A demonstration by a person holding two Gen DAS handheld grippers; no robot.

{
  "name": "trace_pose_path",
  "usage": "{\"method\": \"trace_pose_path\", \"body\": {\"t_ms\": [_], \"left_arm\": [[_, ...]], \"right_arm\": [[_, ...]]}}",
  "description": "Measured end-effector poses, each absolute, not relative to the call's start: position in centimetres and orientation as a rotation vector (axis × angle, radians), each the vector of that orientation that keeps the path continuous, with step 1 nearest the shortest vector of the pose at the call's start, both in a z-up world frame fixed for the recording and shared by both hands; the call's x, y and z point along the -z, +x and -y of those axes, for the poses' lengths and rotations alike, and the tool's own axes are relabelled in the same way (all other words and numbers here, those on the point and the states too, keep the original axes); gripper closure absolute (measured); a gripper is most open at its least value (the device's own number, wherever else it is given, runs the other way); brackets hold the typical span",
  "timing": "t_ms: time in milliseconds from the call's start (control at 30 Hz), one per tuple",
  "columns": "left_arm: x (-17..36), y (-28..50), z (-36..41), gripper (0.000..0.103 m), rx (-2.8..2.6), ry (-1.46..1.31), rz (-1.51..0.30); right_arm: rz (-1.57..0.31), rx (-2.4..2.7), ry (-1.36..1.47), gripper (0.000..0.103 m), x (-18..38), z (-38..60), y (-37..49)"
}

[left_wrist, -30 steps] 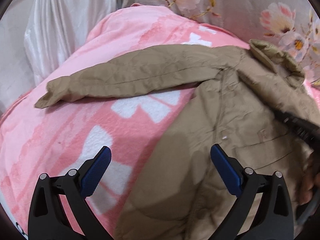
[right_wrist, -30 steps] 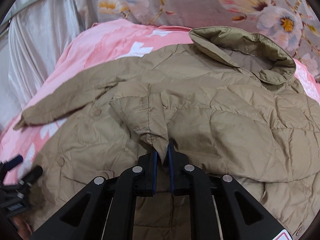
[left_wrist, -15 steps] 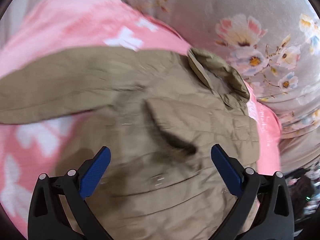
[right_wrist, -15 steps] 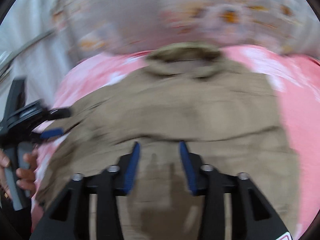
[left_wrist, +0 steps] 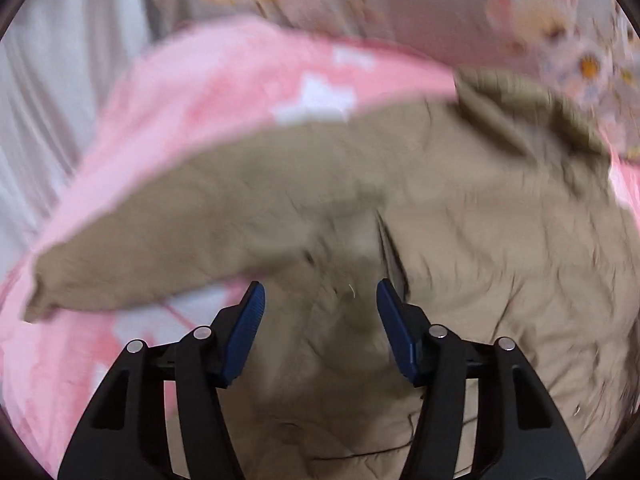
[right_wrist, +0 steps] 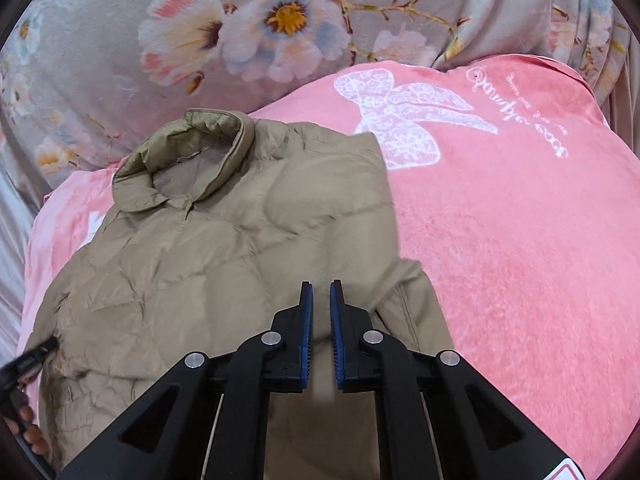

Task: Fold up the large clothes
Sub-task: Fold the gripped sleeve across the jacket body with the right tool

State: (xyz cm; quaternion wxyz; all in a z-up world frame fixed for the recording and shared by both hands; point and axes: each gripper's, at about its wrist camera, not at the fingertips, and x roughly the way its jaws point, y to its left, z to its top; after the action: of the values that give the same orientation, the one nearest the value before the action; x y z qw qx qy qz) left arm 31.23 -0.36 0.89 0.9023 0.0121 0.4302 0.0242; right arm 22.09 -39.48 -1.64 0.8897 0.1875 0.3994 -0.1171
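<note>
Tan jacket (right_wrist: 224, 264) on pink blanket (right_wrist: 520, 240), right side clear; both grippers' fingers closing, nothing clamped.

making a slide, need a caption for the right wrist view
Right gripper closing above a tan quilted jacket spread on a pink blanket.

A: Any text readable?

B: Only on the pink blanket (right_wrist: 520, 240), right wrist view. White cursive script (right_wrist: 520, 108) embroidered near the white lace bow (right_wrist: 404, 120), upper right. It runs upside down to the cam, letters too small & curly to make out.

A: Labels, brands, nos.?

B: A red-edged sticker corner (right_wrist: 570, 474) at bottom right on the gripper body, cut off, unreadable. Left wrist view is blurred, nothing legible there.
</note>
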Motion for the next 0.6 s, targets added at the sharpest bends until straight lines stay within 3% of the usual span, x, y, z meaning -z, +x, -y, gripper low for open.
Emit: {"method": "trace_pose_path", "body": {"t_ms": [167,433,600], "left_arm": [[-5.8,30.2,3.8,0.030,0.066,-0.055,-0.774],[2.0,32.4,11.8,0.029,0.141,0.037,-0.924],[4.3,32.6,12.9,0.027,0.119,0.100,-0.882]], "right_arm": [[-0.829,0.244,0.357,0.095,1.8,38.3,23.8],[-0.873,0.270,0.336,0.096,4.2,38.1,25.0],[-0.883,0.267,0.344,0.097,5.5,38.1,25.3]]}}
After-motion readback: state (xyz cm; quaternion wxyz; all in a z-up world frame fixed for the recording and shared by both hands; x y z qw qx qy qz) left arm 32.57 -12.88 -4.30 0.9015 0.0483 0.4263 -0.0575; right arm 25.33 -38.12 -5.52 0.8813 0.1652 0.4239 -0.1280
